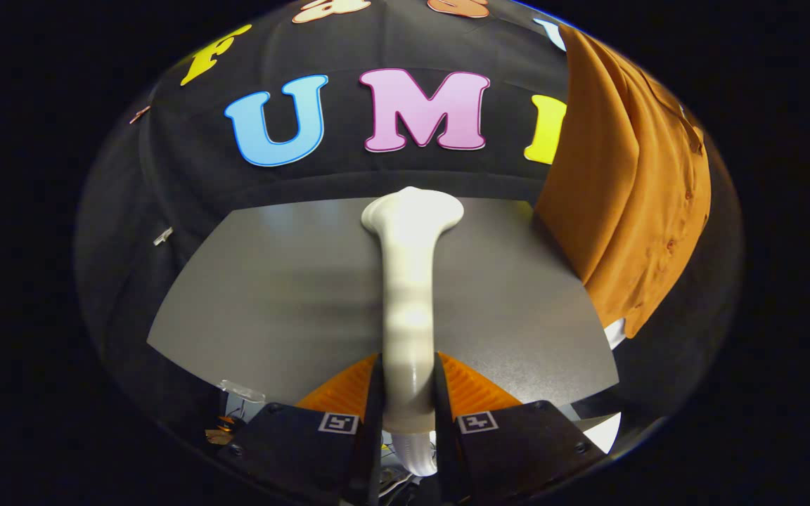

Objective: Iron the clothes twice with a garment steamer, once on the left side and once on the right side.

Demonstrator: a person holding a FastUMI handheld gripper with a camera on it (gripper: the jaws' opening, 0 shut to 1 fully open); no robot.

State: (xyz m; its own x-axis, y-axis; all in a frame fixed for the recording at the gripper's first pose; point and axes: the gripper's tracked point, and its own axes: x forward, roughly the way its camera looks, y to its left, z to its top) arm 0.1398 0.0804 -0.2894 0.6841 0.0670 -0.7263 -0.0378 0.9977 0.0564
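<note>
A white garment steamer stands up between my fingers, its handle clamped by both of them and its wide head pointing away over the grey table. My gripper is shut on that handle. An orange button-up shirt hangs to the right of the steamer, beyond the table's right edge, well apart from the steamer head. The shirt's lower hem ends near the table's right corner.
The grey table spreads out under and beyond the fingers. Black cloth walls close off the back and the left side. A ribbed white hose runs down from the steamer handle below the fingers. Small loose items lie near the table's front left corner.
</note>
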